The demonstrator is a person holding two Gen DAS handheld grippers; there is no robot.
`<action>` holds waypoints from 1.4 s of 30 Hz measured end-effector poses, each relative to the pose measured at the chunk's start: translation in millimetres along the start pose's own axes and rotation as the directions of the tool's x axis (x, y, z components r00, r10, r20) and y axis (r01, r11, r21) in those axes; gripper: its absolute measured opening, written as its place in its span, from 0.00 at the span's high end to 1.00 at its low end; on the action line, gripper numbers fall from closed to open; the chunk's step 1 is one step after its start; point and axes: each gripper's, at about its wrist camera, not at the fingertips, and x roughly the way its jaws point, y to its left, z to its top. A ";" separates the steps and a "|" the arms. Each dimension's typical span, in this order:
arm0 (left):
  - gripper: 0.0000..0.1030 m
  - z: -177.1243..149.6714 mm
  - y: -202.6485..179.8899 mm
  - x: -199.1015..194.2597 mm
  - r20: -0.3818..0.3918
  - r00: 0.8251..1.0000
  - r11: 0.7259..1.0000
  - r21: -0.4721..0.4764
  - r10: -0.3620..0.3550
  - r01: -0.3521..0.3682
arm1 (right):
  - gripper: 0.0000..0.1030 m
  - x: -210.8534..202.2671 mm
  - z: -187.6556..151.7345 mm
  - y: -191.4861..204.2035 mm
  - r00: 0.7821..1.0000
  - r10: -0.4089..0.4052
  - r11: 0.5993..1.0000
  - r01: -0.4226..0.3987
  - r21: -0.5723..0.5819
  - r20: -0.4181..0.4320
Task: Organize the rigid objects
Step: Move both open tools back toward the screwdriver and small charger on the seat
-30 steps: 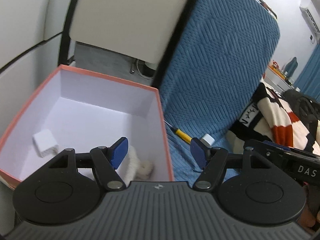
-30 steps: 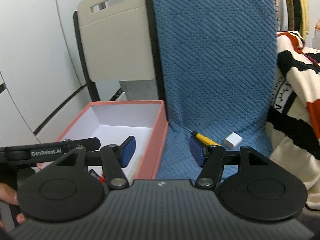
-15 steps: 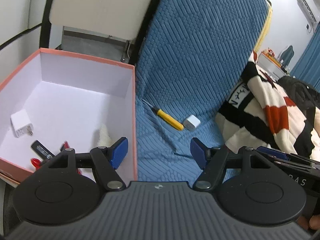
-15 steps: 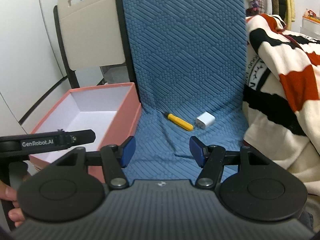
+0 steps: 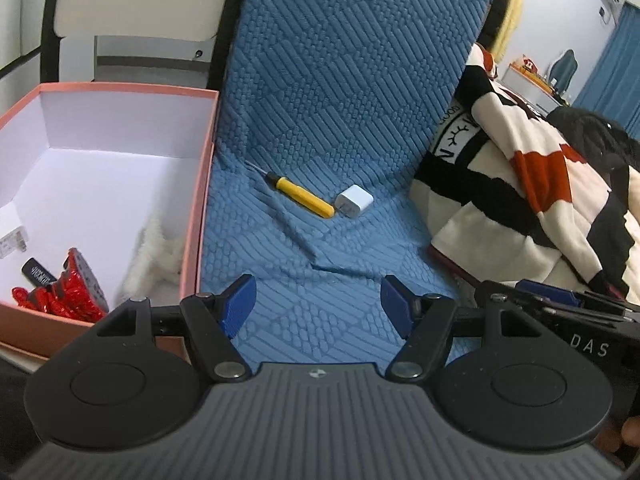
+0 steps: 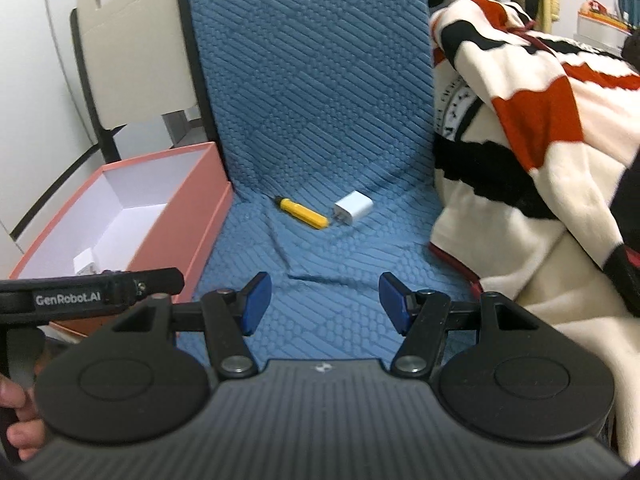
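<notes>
A yellow screwdriver [image 5: 301, 194] [image 6: 303, 212] and a white charger cube [image 5: 354, 201] [image 6: 353, 208] lie side by side on the blue quilted seat [image 5: 320, 272]. To their left stands a pink box [image 5: 200, 200] [image 6: 188, 216] holding a white plug [image 5: 11, 236], a black stick [image 5: 38, 276], red foil pieces [image 5: 68, 288] and a white fluffy thing [image 5: 154, 252]. My left gripper [image 5: 318, 306] is open and empty, short of the screwdriver. My right gripper [image 6: 324, 300] is open and empty too, in front of both items.
A cream, black and red patterned blanket [image 5: 532, 184] [image 6: 540, 128] is heaped at the right of the seat. A beige chair back [image 6: 132, 48] stands behind the box. The other gripper's bar [image 6: 92, 290] crosses the lower left of the right wrist view.
Both grippers have swung right and lower, from over the box toward the seat. The screwdriver and charger now sit nearer the centre of each view. Jaws unchanged.
</notes>
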 end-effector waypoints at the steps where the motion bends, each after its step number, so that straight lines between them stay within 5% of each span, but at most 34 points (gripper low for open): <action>1: 0.29 -0.2 -1.0 1.4 -0.004 1.000 1.000 0.002 0.002 -0.002 | 0.39 0.7 -1.5 -1.8 1.000 -0.002 1.000 0.002 0.000 -0.004; 10: 0.29 2.2 -2.2 37.8 -0.037 0.999 0.999 0.038 0.024 -0.023 | 0.39 21.1 -0.5 -0.7 1.000 0.000 1.000 0.000 -0.017 -0.024; 17: 0.26 10.6 3.3 77.8 0.038 0.996 0.991 0.106 0.080 -0.084 | 0.39 54.5 10.6 4.7 0.998 0.001 1.000 -0.002 -0.016 -0.056; 24: 0.26 36.8 3.8 99.1 0.084 0.993 0.986 0.133 0.087 -0.098 | 0.39 80.3 27.1 -15.1 0.999 -0.003 0.996 0.006 0.093 -0.037; 30: 0.26 59.3 -9.1 136.7 0.026 0.998 0.982 0.180 0.060 -0.064 | 0.39 122.0 47.3 -40.1 0.998 0.016 0.985 -0.005 0.170 -0.068; 42: 0.35 101.4 0.7 231.5 -0.154 0.988 0.998 -0.055 -0.008 0.000 | 0.40 202.1 84.5 -75.8 0.978 0.105 0.968 -0.058 0.245 -0.180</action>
